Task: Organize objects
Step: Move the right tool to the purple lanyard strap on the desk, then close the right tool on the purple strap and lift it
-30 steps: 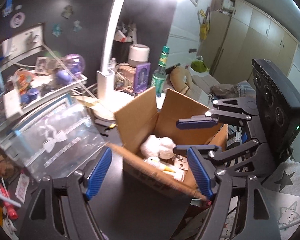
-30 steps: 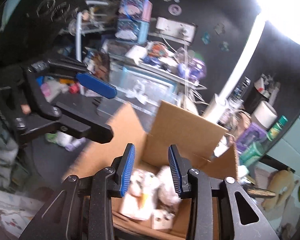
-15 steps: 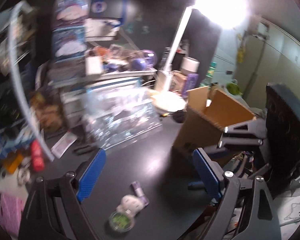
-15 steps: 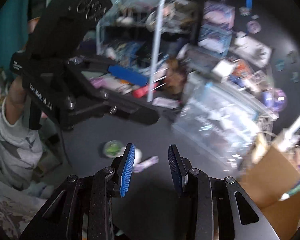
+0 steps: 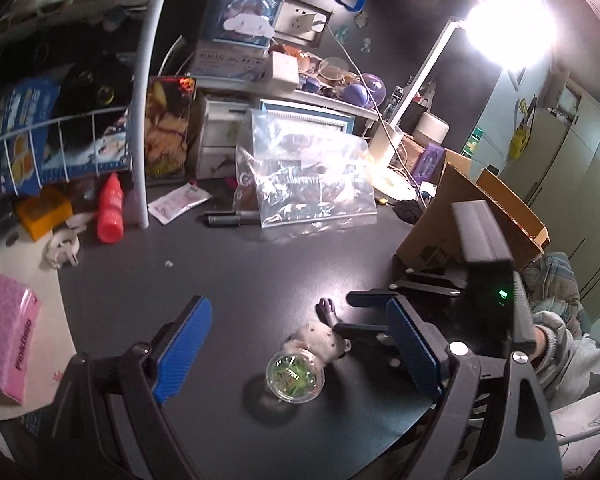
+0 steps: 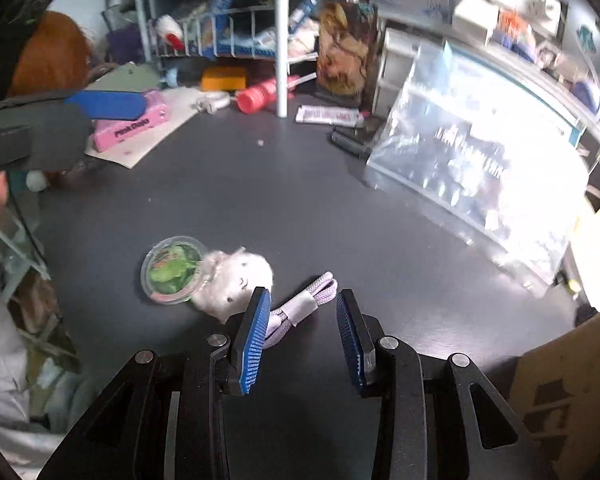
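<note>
A fluffy white plush toy (image 6: 236, 280) lies touching a clear round tub (image 6: 174, 270) of green stuff. Only the right wrist view shows its lilac cord (image 6: 308, 300) clearly. Left gripper (image 5: 296, 344) spread wide, right gripper (image 6: 302, 316) part-open, both empty.

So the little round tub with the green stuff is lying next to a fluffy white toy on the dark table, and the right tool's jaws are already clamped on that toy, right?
Not quite. The round tub does lie against the fluffy white toy on the dark table, but the right gripper holds nothing: the right wrist view shows its jaws apart and empty, just short of the toy, over the lilac strap.
</note>
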Action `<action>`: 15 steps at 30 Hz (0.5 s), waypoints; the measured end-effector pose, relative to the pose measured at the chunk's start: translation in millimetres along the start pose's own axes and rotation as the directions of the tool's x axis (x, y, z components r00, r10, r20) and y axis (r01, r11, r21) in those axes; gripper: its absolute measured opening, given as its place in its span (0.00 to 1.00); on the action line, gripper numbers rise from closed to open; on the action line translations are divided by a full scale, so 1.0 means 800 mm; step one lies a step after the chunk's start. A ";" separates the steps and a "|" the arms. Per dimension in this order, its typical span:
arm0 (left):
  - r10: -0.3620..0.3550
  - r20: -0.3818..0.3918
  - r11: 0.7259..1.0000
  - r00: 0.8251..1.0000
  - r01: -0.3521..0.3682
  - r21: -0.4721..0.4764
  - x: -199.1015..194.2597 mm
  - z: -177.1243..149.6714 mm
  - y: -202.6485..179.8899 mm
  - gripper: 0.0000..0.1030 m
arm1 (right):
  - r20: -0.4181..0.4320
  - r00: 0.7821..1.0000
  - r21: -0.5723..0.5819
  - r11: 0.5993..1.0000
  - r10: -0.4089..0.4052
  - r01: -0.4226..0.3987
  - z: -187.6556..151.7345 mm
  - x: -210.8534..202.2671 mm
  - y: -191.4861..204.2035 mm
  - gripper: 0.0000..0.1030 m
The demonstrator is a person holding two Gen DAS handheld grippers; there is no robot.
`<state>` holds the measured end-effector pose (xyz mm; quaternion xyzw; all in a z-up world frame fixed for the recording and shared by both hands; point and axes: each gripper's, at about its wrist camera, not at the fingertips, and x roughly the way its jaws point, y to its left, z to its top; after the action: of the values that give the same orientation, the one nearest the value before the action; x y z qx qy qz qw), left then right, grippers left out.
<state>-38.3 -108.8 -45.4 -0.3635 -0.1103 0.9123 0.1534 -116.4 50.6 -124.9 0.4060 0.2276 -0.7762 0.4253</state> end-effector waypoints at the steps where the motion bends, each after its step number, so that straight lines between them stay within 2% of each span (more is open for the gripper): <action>1: 0.001 -0.002 1.000 1.000 -0.001 -0.001 0.001 -0.001 0.001 0.85 | -0.005 1.000 0.009 1.000 0.005 -0.005 0.001 0.003 -0.003 0.30; 12: -0.028 -0.024 1.000 0.999 0.028 -0.009 0.014 -0.005 0.004 0.85 | -0.040 0.999 -0.009 1.000 -0.019 0.019 -0.022 0.002 -0.009 0.29; 13: -0.031 -0.027 0.999 0.999 0.031 -0.008 0.016 -0.005 0.003 0.85 | -0.037 0.999 -0.010 1.000 -0.014 0.013 -0.023 0.002 -0.010 0.25; 14: -0.033 -0.030 0.999 0.999 0.033 -0.006 0.017 -0.005 0.002 0.85 | -0.033 0.999 -0.011 1.000 -0.009 0.009 -0.024 0.002 -0.010 0.15; 15: -0.034 -0.032 0.999 0.999 0.034 -0.004 0.019 -0.004 0.000 0.85 | -0.034 0.999 -0.016 1.000 -0.012 0.012 -0.025 0.001 -0.009 0.09</action>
<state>-46.3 -103.2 -57.4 -0.3764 -0.1155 0.9034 0.1700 -114.3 68.3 -136.6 0.4141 0.2435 -0.7700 0.4199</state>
